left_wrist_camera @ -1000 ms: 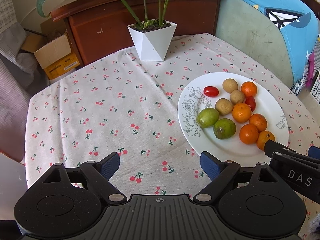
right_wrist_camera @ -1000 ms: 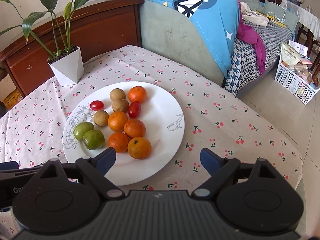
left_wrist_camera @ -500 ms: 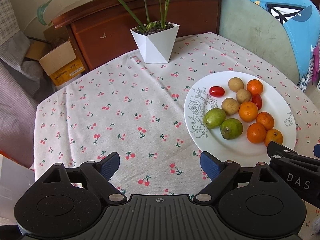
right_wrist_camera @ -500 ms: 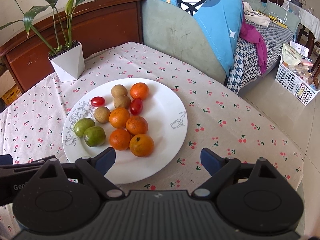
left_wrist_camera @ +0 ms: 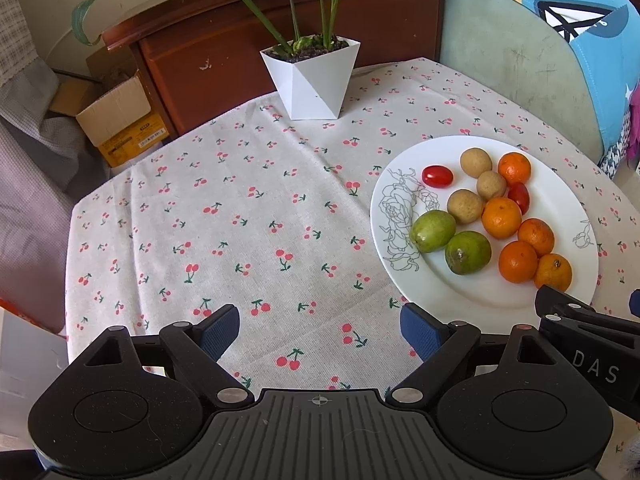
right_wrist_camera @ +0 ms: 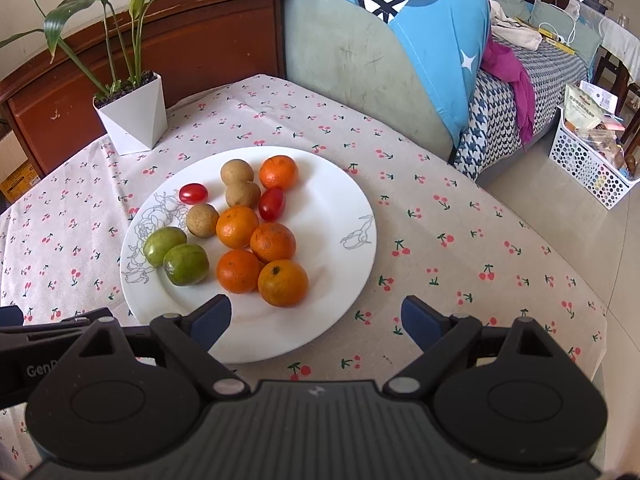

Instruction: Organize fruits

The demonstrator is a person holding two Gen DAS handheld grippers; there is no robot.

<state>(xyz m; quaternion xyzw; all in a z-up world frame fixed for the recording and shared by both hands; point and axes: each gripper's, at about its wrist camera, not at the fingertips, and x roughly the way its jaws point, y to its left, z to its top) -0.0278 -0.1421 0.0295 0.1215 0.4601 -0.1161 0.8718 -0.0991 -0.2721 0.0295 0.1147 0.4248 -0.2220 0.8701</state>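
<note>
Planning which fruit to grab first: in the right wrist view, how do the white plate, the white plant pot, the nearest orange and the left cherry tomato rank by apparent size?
1. white plate
2. white plant pot, though it sits farther away, so its true size is unsure
3. nearest orange
4. left cherry tomato

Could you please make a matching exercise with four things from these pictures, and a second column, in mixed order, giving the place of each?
Things
1. cherry tomato
2. green fruits
3. white plant pot
4. white perforated basket

Places
A. on the floor, right of the table
B. on the tablecloth, behind the plate
C. on the plate's left side, nearest the left gripper
D. on the plate, next to the flower drawing, behind the green fruits

Pairs: 1-D, 2-C, 3-B, 4-A
</note>
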